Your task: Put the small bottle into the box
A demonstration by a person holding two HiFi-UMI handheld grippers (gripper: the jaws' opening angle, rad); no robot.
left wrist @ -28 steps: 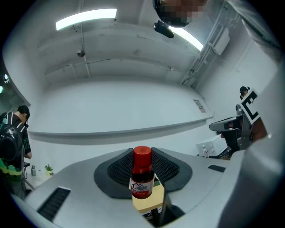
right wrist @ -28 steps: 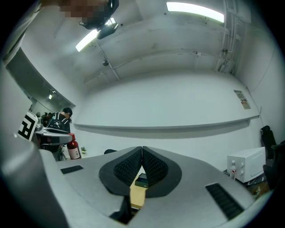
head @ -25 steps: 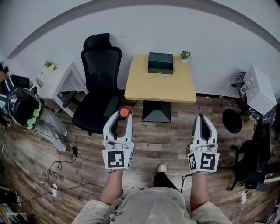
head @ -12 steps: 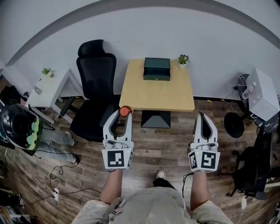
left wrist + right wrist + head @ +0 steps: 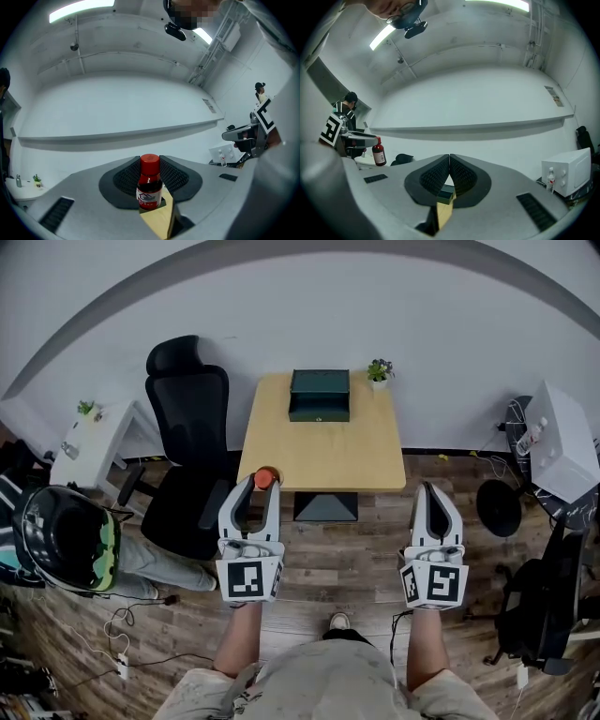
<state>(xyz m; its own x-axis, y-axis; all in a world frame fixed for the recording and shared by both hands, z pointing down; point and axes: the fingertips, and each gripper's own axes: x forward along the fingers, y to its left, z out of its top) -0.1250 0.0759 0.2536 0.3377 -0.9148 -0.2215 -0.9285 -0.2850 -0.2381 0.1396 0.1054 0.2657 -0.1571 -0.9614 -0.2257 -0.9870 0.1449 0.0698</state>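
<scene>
Jaws of the left gripper (image 5: 259, 491) clamp the small bottle (image 5: 149, 185) by its body, its red cap clear of the pads, at the near left corner of the wooden table (image 5: 323, 451). The dark green box (image 5: 320, 395) sits at the table's far edge. The right gripper (image 5: 431, 491) is pressed together, empty.

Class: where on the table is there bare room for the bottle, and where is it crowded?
The table is bare from the box to its near edge, plus strips either side of the box. Crowded: the far edge, holding the box and, at its right corner, the plant.
</scene>
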